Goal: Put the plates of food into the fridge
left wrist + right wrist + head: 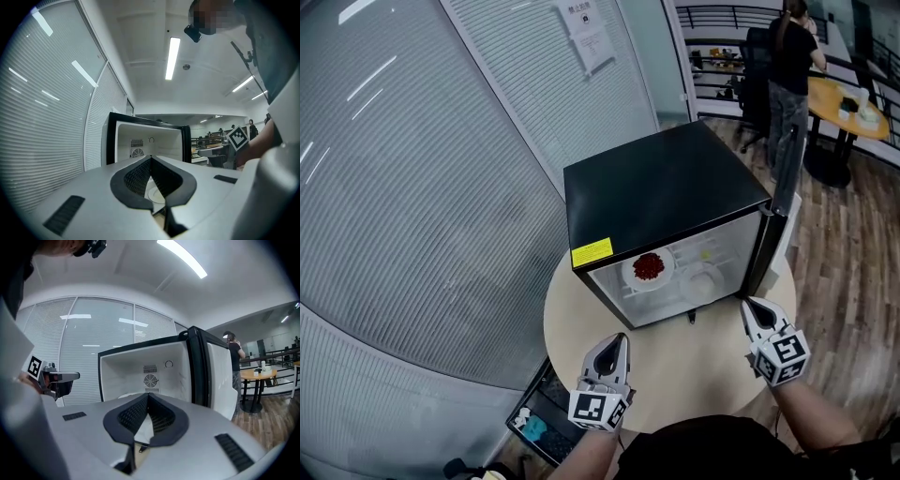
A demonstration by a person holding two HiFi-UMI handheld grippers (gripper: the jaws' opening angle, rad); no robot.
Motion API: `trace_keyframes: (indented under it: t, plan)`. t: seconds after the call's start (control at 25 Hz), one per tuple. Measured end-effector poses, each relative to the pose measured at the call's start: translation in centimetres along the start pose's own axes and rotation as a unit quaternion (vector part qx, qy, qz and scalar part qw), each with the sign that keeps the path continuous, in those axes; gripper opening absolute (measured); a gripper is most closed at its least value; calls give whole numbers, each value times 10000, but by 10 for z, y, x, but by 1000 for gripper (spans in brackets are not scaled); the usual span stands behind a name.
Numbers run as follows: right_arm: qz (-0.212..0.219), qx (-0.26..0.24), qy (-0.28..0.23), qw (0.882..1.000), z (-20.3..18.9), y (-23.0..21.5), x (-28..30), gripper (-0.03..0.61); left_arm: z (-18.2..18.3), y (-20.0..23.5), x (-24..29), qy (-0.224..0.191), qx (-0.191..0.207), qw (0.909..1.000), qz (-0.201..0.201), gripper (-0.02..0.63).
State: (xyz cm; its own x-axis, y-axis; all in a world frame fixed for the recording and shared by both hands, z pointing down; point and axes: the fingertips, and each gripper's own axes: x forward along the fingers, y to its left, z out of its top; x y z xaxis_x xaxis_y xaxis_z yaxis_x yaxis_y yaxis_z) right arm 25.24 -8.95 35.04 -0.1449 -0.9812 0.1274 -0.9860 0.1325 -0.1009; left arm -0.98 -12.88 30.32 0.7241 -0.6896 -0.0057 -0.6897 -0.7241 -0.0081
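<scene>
With the plate of red food (629, 273) and a pale plate (703, 282) already inside the open fridge (666, 183), the left hand-held gripper (620, 339) and right hand-held gripper (748, 306) hang closed and empty above the worktop (680, 370), seemingly done loading.

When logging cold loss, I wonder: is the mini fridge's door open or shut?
Open: the door stands swung out at the right, and the plate of red food shows inside.

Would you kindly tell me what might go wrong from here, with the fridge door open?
The fridge door hangs open beside the right gripper; pushing it with shut jaws could slip or nudge the fridge on the round table. The plate of red food seems near the shelf's front, so a hard slam might jolt it.
</scene>
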Motion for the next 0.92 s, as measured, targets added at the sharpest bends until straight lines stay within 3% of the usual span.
trace_keyframes:
  t: [0.32, 0.92]
  plan:
    - [81, -73, -189, 9998, 16, 2, 6, 6, 1, -9, 8, 71, -13, 10000, 52, 6]
    - [131, 53, -198, 9997, -5, 13, 1, 6, -20, -17, -20, 369, 175, 9992, 42, 6]
